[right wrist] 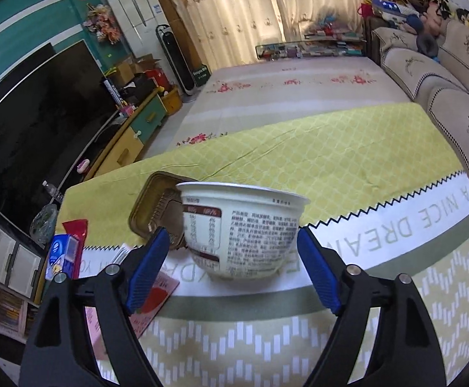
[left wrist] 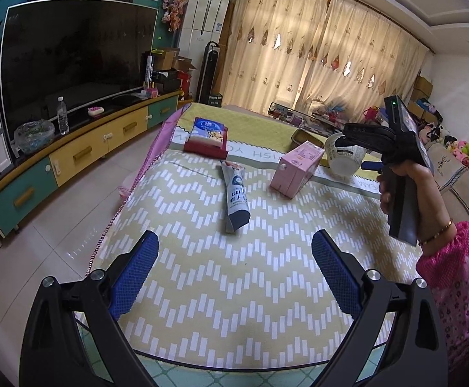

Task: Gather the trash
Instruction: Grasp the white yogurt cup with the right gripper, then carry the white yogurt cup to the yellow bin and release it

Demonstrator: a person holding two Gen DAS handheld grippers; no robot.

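A white paper noodle bowl stands on the yellow tablecloth, between the open blue fingers of my right gripper; the pads are close beside its sides. The bowl also shows in the left wrist view. My left gripper is open and empty over the near part of the table. Ahead of it lie a crumpled blue-white wrapper, a pink carton and a blue-red box. A brown plastic tray lies behind the bowl.
A large TV on a yellow and teal cabinet runs along the left. A sofa with plush toys is on the right. Curtains cover the far wall. A tiled floor lies left of the table.
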